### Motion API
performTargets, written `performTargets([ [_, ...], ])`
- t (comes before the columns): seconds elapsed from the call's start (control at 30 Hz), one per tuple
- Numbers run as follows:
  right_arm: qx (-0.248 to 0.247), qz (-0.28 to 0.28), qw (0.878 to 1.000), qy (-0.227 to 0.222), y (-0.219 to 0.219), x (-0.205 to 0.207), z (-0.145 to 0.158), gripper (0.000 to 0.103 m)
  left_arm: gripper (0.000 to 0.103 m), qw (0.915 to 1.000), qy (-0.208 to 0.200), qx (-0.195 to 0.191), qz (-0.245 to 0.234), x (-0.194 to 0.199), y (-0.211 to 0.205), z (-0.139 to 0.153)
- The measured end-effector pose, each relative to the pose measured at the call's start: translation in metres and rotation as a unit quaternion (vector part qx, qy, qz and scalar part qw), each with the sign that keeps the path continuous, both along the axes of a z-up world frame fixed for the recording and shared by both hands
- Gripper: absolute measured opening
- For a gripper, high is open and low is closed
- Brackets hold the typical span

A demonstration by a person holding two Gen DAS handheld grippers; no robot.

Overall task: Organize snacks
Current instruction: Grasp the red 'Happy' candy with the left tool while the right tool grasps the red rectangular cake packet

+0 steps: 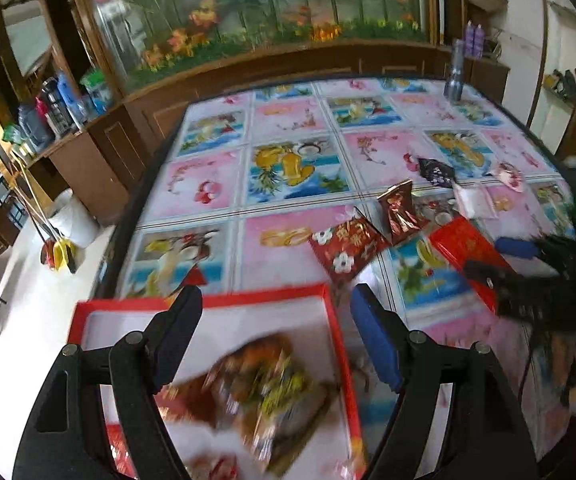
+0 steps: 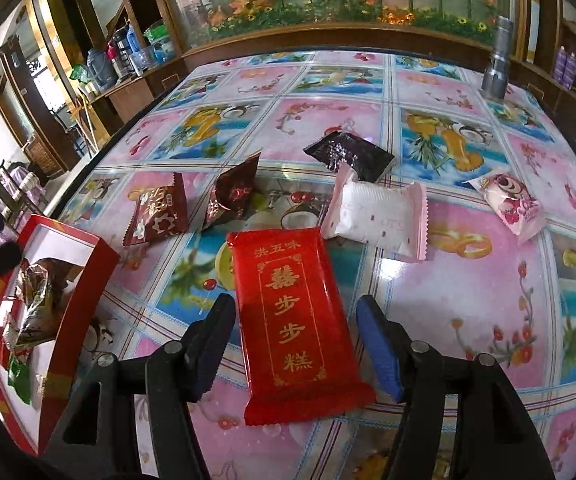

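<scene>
My left gripper (image 1: 276, 300) is open above a red-rimmed box (image 1: 329, 320) with a white floor. A blurred brown and yellow snack packet (image 1: 272, 392) lies in the box below the open jaws. My right gripper (image 2: 295, 312) is open on either side of a flat red packet with gold characters (image 2: 293, 320) lying on the table. That red packet (image 1: 465, 252) and the right gripper also show in the left view. The box (image 2: 84, 276) holds several wrappers at the left of the right view.
More snacks lie on the flowered tablecloth (image 2: 467, 320): two dark red packets (image 2: 156, 210) (image 2: 232, 196), a black packet (image 2: 349, 154), a white-pink packet (image 2: 379, 216) and a pink bear packet (image 2: 509, 200). A silver flashlight (image 2: 497, 64) stands far right. A wooden cabinet runs behind.
</scene>
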State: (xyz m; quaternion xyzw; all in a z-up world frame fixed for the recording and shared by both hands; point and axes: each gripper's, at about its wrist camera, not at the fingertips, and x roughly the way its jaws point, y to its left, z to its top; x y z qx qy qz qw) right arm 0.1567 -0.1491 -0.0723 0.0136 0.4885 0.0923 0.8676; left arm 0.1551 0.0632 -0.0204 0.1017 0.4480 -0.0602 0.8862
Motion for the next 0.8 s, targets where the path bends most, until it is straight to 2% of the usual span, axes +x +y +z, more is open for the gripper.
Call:
performTargets([
  [0.1, -0.007, -0.006, 1.000, 0.002, 0.003, 0.001, -0.003, 0.066, 0.076, 0.9994, 0.033, -0.002, 0.012, 0.031, -0.013, -0.010],
  [0.27, -0.057, 0.000, 0.998, -0.012, 0.008, 0.002, -0.007, 0.068, 0.076, 0.9950, 0.076, -0.033, 0.056, 0.067, -0.028, -0.024],
  [0.33, -0.076, -0.005, 0.997, -0.018, 0.006, 0.003, -0.009, 0.073, 0.076, 0.9919, 0.092, -0.049, 0.073, 0.079, -0.034, -0.032],
  [0.67, -0.065, -0.016, 0.998, -0.005, -0.011, 0.006, -0.008, 0.075, 0.076, 0.9755, 0.162, -0.088, 0.121, 0.100, -0.051, -0.070],
  [0.77, -0.062, -0.016, 0.998, -0.001, -0.014, 0.005, -0.007, 0.075, 0.076, 0.9737, 0.169, -0.097, 0.118, 0.098, -0.055, -0.076],
  [0.8, -0.061, -0.017, 0.998, 0.000, -0.015, 0.005, -0.007, 0.075, 0.076, 0.9756, 0.162, -0.092, 0.116, 0.096, -0.057, -0.076],
])
